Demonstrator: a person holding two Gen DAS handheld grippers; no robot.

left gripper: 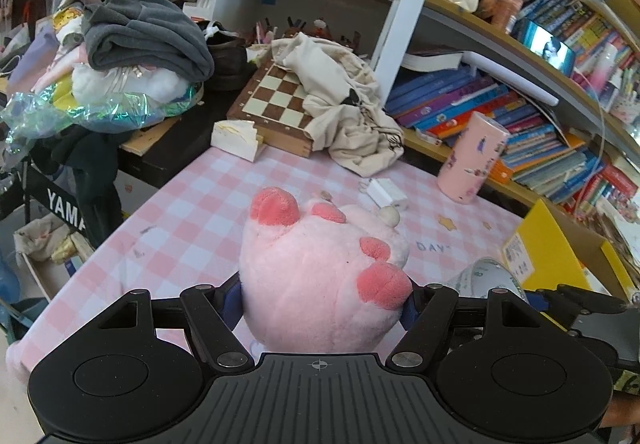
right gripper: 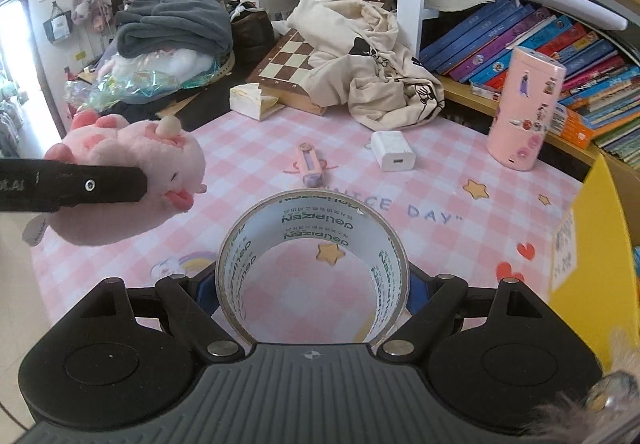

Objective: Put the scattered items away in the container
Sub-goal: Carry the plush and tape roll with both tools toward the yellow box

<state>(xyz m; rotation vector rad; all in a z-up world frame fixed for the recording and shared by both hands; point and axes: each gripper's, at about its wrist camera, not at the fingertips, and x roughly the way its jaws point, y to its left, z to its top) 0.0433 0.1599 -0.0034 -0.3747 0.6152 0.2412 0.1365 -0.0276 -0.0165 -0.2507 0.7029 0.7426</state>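
Left tongs [left gripper: 324,300] clamped on pink plush [left gripper: 320,276], lifted off the desk [right gripper: 440,179]. Right tongs [right gripper: 314,292] partly spread, gripping tape roll [right gripper: 312,264] by its sides, also held up. Ahead of right tongs on desk: pink clip [right gripper: 310,163], then white charger [right gripper: 393,149], pink cylinder [right gripper: 524,107] further right. Yellow box [right gripper: 588,264] at far right.

A pink plush toy [left gripper: 320,276] is clamped between the left gripper [left gripper: 324,298] jaws, held above the pink checked tablecloth [left gripper: 192,203]. A white charger [left gripper: 386,193] and pink tumbler [left gripper: 472,157] are seen beyond it, a yellow box [left gripper: 548,260] at right
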